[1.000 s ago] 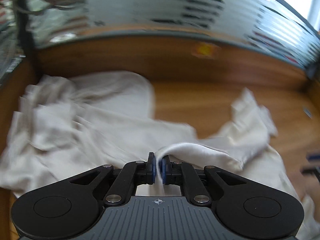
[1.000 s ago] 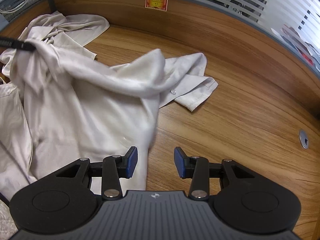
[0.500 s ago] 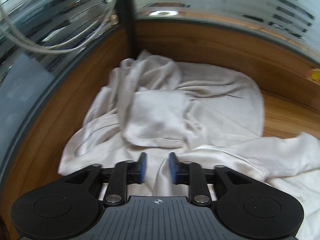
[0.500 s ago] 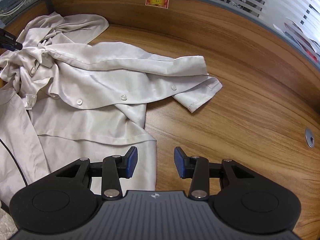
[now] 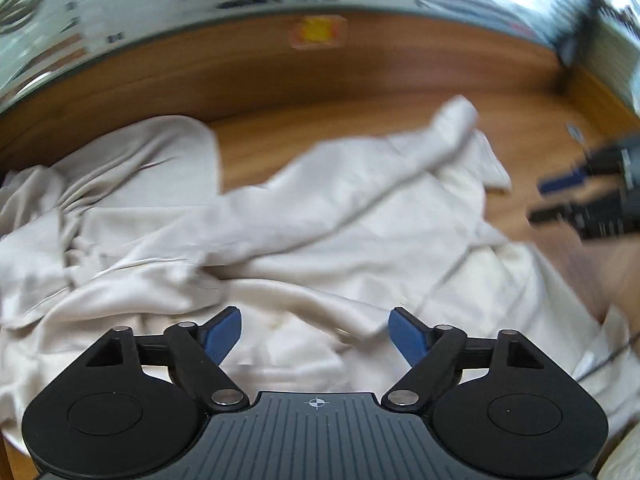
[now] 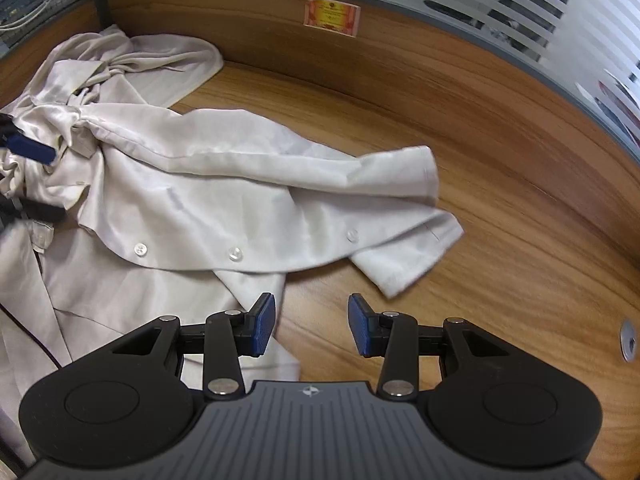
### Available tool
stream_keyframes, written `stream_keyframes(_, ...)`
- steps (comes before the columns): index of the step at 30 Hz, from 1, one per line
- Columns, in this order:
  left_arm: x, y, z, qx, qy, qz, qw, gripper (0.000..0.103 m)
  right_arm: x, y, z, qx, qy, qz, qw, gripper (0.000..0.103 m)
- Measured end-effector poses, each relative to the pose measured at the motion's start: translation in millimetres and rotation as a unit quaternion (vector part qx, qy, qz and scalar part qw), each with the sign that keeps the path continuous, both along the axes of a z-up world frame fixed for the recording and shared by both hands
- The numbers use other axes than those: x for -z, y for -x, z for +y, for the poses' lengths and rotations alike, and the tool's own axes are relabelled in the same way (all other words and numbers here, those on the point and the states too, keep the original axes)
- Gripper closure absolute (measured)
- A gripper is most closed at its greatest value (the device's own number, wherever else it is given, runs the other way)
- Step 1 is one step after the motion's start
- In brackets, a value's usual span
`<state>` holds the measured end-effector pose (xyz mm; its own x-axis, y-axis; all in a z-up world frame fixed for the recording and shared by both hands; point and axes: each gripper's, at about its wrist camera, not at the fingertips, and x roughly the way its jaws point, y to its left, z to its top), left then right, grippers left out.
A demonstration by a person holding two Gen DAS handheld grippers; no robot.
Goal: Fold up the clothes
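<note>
Left gripper (image 5: pixel 315 334): jaws opening wide, nothing pinched; cloth lies loose beneath and between them.
Right gripper (image 6: pixel 311 330): jaws partly open, empty, over the hem edge and bare wood.

Item: cream button-front shirt (image 6: pixel 224 200), crumpled and twisted on the wooden desk (image 6: pixel 500 240). Collar end bunched toward the desk's far left corner; one sleeve (image 6: pixel 360 168) thrown across the front toward the middle; cuff (image 6: pixel 412 264) lying nearest the desk's open right side; buttons (image 6: pixel 235 254) face up.

Also present: red-and-yellow sticker (image 6: pixel 331 17) on the back panel; cable grommet (image 6: pixel 628 340) at the right edge.

Handling note: likely step is spreading flat before any fold. Best taken by two separate edges, say shoulder and hem, pulled apart gently so the twist near the collar undoes rather than tightens.
</note>
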<state>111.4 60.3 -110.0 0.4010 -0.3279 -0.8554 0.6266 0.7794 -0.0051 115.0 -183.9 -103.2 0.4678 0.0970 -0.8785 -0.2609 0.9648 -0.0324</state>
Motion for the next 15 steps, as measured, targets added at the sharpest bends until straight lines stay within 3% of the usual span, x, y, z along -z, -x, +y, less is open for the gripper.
stream_keyframes(6, 22, 10, -28, 0.032, -0.038, -0.028, 0.9983, 0.024, 7, -5, 18, -0.040, 0.001, 0.006, 0.999, 0.049)
stream_keyframes(7, 24, 10, -29, 0.031, -0.044, -0.038, 0.9978, 0.041, 8, -5, 21, -0.050, 0.003, 0.006, 0.999, 0.047)
stream_keyframes(8, 25, 8, -29, 0.026, -0.049, -0.043, 0.9975, 0.068, 8, -5, 25, -0.058, 0.005, 0.005, 0.998, 0.044)
stream_keyframes(10, 23, 1, -26, 0.006, -0.049, -0.052, 0.9974, 0.093, 10, -5, 33, -0.076, 0.010, 0.003, 0.997, 0.040)
stream_keyframes(15, -8, -14, -4, -0.065, -0.017, -0.099, 0.9927, 0.096, 17, -11, 50, -0.106, 0.034, -0.008, 0.994, 0.032)
